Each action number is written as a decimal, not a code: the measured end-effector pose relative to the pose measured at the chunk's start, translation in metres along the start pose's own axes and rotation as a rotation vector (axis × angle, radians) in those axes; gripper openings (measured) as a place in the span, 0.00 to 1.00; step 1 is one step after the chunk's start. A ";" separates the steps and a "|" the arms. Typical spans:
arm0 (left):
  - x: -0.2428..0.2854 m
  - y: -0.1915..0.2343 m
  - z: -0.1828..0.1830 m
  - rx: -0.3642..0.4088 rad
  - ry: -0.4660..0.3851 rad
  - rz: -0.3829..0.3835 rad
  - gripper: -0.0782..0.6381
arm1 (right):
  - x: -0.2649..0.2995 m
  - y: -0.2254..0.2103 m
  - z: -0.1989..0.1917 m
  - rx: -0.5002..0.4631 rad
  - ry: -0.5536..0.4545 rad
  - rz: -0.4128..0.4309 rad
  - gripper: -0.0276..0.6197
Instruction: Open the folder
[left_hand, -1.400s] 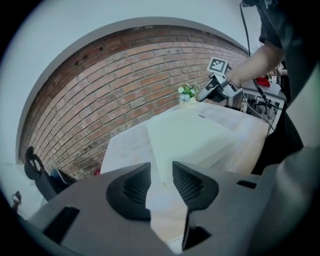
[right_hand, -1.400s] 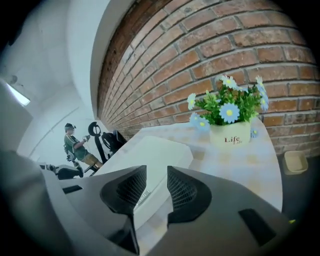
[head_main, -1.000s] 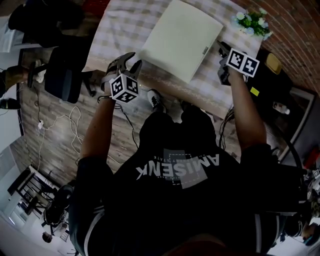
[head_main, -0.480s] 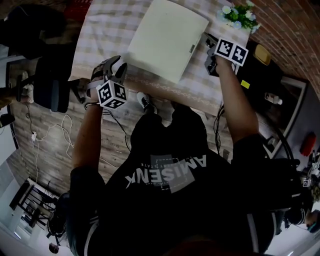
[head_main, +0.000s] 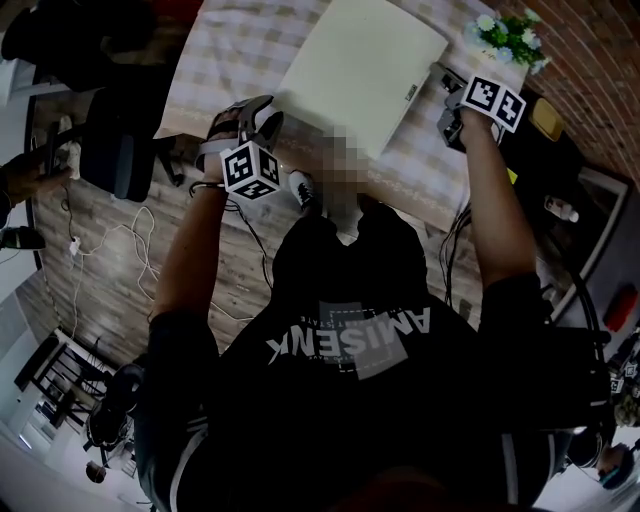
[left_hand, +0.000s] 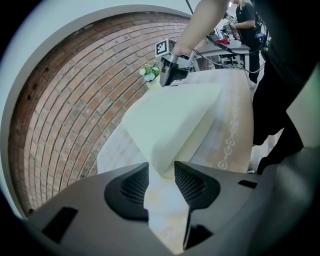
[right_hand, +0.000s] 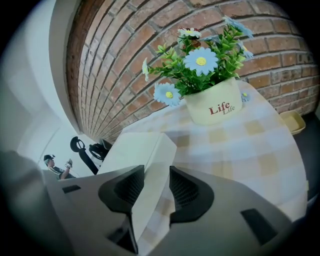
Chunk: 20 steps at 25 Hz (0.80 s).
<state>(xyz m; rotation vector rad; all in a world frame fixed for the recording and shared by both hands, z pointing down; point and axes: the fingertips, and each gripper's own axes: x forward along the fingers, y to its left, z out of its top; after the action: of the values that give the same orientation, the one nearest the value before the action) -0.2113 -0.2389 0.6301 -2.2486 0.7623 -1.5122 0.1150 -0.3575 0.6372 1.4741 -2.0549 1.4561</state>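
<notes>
The place looks like a lab-like workroom staged as a home: a brick wall and flower pot stand ahead of the right gripper, with loose cables and an office chair left of the left gripper.

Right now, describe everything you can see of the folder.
The folder is a thick, pale cream rectangle, closed and lying flat on the checked tablecloth. A small label sits near one edge. One corner sits between the fingers of the left gripper; another lies between the fingers of the right gripper, whose jaws have just been opening.
</notes>
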 end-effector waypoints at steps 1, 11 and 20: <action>0.001 0.001 0.001 0.009 0.002 0.002 0.32 | 0.000 0.001 0.000 -0.005 0.002 -0.003 0.33; -0.005 0.002 0.016 0.193 0.009 0.037 0.32 | 0.003 0.001 0.000 -0.039 0.016 -0.009 0.33; -0.003 -0.005 0.036 0.322 0.011 0.021 0.32 | 0.002 0.003 0.000 -0.056 0.025 -0.011 0.33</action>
<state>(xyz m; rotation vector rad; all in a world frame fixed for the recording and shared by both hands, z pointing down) -0.1781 -0.2337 0.6167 -1.9902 0.5007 -1.5160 0.1120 -0.3588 0.6367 1.4363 -2.0523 1.3935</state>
